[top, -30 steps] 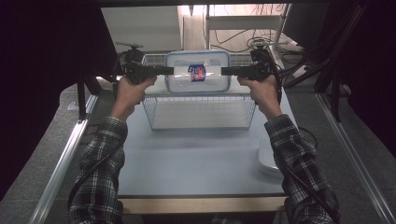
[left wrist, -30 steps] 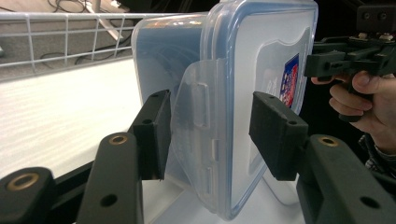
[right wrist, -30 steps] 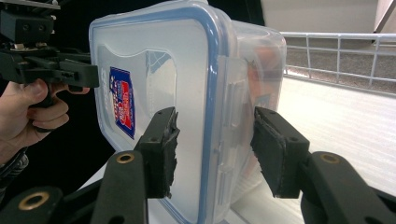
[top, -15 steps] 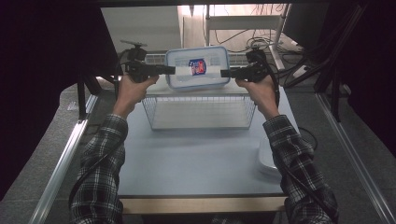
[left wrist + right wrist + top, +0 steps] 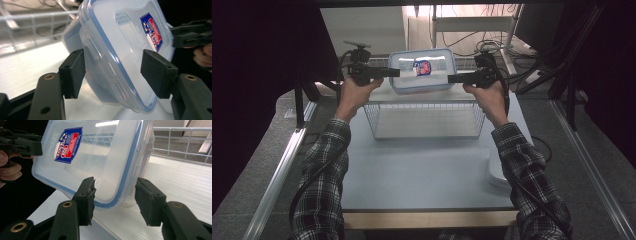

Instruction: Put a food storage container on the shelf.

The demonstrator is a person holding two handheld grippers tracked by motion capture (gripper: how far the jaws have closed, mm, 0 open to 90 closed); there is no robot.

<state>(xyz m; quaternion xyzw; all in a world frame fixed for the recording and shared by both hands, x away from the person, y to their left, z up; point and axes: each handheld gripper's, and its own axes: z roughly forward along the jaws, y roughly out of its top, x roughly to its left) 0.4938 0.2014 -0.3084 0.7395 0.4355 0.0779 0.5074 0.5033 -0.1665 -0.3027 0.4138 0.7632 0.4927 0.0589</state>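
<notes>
A clear plastic container with a blue-rimmed lid and a red and blue label hangs in the air above the far side of a wire basket. My left gripper is shut on its left end and my right gripper is shut on its right end. In the left gripper view the container is tilted, and the left gripper has one jaw on each side of its edge. In the right gripper view the right gripper clamps the rim of the container in the same way.
The white wire basket stands at the back of the pale blue table. A white plate lies at the table's right edge. Cables and a shelf frame sit behind the table. Dark curtains close both sides.
Both grippers have raised the container a little higher above the basket and carried it farther away. It stays held at both ends.
</notes>
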